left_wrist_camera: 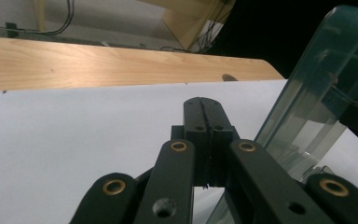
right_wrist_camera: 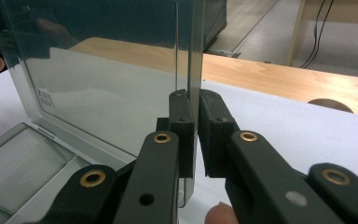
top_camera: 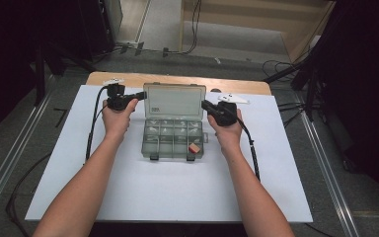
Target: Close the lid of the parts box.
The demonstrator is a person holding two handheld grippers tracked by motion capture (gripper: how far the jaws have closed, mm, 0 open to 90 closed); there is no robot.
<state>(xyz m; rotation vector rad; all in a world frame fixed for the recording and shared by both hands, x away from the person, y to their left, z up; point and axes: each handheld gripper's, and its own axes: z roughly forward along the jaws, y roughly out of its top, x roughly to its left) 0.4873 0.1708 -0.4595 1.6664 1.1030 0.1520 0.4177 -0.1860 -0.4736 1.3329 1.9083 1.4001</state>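
Observation:
A clear plastic compartment box (top_camera: 150,146) sits mid-table with its lid (top_camera: 174,101) standing upright. A small orange-brown block (top_camera: 194,147) lies in a front right compartment, and small white parts fill the middle row. My left gripper (top_camera: 142,95) is at the lid's left edge. In the left gripper view it (left_wrist_camera: 205,114) is shut, jaws pressed together with nothing between them, and the lid (left_wrist_camera: 326,84) stands just to its right. My right gripper (top_camera: 205,104) is at the lid's right edge. There it (right_wrist_camera: 195,112) is shut on the lid's (right_wrist_camera: 107,70) thin edge.
The box rests on a white sheet (top_camera: 177,192) covering the table, with a strip of bare wood (top_camera: 177,79) behind it. Cables trail from both grippers down the sheet. Dark stands and floor cables surround the table.

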